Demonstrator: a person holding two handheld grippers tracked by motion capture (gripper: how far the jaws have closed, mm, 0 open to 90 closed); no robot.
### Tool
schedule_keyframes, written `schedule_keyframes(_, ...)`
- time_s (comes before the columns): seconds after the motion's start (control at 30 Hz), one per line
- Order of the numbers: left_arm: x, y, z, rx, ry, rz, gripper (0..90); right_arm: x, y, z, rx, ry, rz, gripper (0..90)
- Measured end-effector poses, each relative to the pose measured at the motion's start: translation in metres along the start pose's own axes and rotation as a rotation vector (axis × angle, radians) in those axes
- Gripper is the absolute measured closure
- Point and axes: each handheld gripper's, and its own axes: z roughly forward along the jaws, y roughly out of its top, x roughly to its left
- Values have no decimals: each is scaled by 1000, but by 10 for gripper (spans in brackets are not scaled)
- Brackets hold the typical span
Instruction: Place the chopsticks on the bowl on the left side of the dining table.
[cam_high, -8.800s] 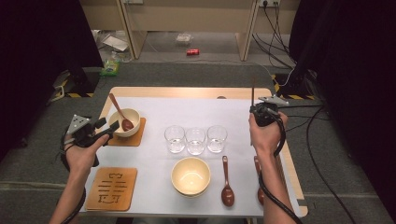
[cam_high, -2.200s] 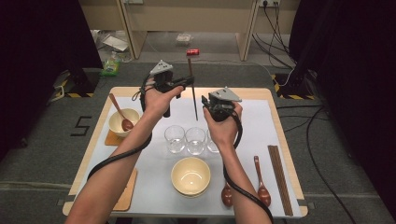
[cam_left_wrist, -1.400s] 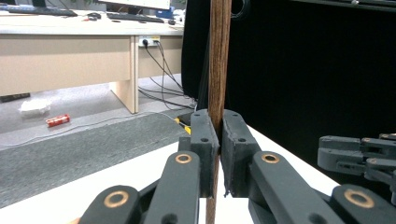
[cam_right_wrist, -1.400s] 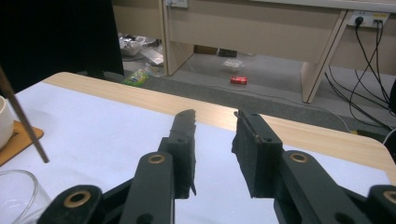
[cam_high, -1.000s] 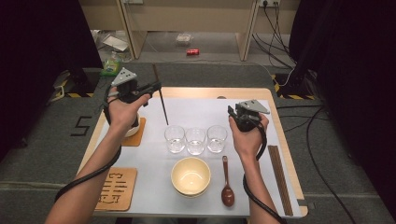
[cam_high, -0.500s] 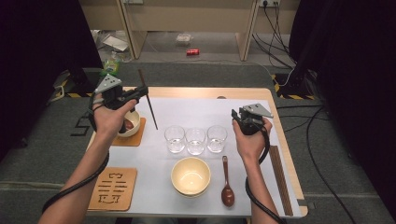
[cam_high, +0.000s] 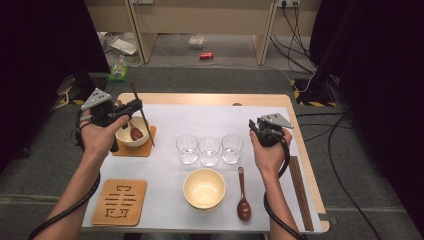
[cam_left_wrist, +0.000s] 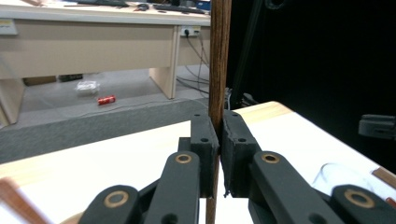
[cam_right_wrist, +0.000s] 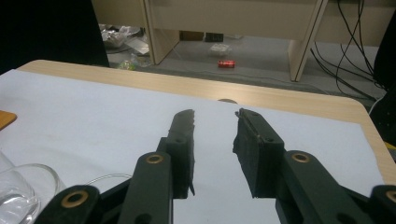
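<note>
My left gripper (cam_high: 138, 104) is shut on a dark wooden chopstick (cam_high: 148, 128), held raised above the table's left side. The stick slants down past a small cream bowl (cam_high: 125, 137) that holds a brown spoon (cam_high: 136, 133) and stands on a wooden coaster (cam_high: 148, 148). In the left gripper view the chopstick (cam_left_wrist: 219, 65) stands upright, pinched between the two pads (cam_left_wrist: 204, 140). My right gripper (cam_high: 256, 126) hovers over the table's right side, behind the glasses. Its jaws (cam_right_wrist: 215, 119) stand open with nothing between them.
Three empty glasses (cam_high: 209, 150) line the middle of the white mat (cam_high: 165, 170). In front of them sit a yellow bowl (cam_high: 204, 189) and a brown spoon (cam_high: 243, 197). Another dark chopstick (cam_high: 300, 192) lies along the right edge. An empty carved coaster (cam_high: 120, 201) lies front left.
My left hand has carried the chopstick leftward, from behind the glasses to over the small bowl. The right hand has stayed almost where it was.
</note>
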Motion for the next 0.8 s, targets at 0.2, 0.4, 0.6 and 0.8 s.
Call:
schedule_keyframes(0.2, 15, -8, -17, 9, 40, -19, 840, -1, -1, 0, 2, -1, 0, 670)
schedule_keyframes(0.4, 28, -19, -25, 37, 71, -25, 840, 1, -2, 0, 2, 2, -5, 670)
schedule_keyframes(0.6, 39, -24, -29, 55, 95, -41, 840, 2, -3, 1, 3, 4, -9, 670)
schedule_keyframes(0.8, 47, -29, -32, 69, 112, -61, 840, 2, -5, 1, 8, 5, -7, 670)
